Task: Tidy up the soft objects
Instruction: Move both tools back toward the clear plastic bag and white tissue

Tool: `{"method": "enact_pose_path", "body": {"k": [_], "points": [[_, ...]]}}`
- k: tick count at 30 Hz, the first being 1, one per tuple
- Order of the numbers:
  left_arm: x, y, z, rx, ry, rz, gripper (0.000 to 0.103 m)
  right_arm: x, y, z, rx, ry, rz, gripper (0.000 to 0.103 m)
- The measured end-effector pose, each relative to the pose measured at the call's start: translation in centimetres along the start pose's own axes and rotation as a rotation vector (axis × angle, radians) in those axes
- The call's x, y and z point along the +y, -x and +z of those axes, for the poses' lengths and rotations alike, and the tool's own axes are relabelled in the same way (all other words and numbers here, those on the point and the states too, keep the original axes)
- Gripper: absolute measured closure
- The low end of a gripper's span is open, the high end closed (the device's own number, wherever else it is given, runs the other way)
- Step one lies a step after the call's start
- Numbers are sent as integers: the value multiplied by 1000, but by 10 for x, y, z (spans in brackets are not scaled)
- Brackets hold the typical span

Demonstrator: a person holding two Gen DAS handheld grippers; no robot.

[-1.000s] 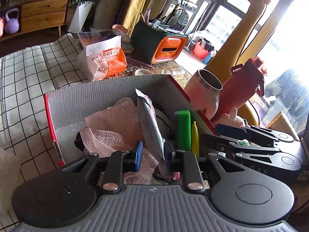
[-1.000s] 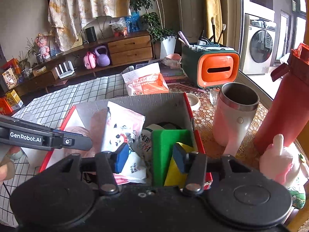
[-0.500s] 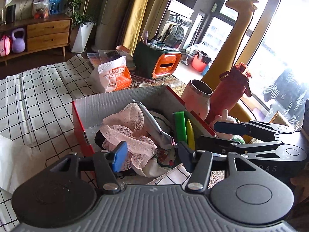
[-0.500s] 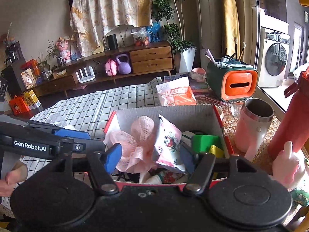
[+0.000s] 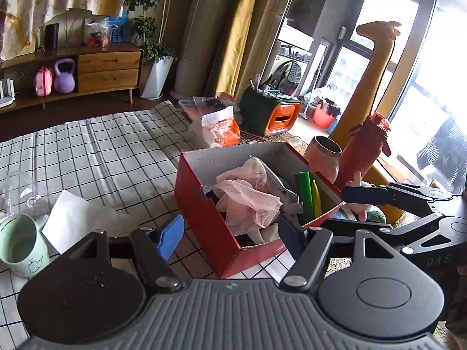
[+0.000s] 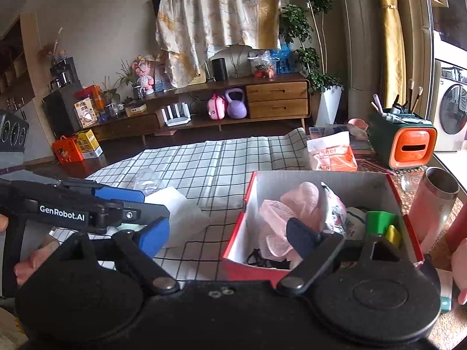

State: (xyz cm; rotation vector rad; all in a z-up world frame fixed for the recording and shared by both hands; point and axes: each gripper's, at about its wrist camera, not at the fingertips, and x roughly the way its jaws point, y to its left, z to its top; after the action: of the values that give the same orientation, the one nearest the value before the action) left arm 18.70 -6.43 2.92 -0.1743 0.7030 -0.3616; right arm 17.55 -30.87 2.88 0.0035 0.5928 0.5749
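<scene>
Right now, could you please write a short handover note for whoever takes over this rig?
Left claw: empty, jaws opening, just in front of the red box.
Right claw: empty, jaws opening, near the box too.
In the box: pink mesh sponge, panda-print pouch, green sponge and yellow sponge.
Left out: white tissue on the checked cloth; a pink plush toy beside the box.

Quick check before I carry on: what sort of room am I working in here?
Most likely a lived-in home living room. A wooden sideboard stands along the wall beside a potted plant, a washing machine shows past the curtains, and the red box sits on a checked tablecloth.
</scene>
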Motion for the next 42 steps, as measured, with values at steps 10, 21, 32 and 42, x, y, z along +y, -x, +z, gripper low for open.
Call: {"method": "enact_pose_path", "body": {"k": [10,21,32,42], "points": [[49,49,-14,-35,43,85,18,60,-14,6,-5,58,99,2],[121,91,-19,-52,46,196,4,104,-56,9,55,76,147,1],[212,109,-7,-32,46,339,1,122,-109,14,133,92,123,1],[297,62,7,-14,173,332,1,124,-181,12,227,96,63,1]]}}
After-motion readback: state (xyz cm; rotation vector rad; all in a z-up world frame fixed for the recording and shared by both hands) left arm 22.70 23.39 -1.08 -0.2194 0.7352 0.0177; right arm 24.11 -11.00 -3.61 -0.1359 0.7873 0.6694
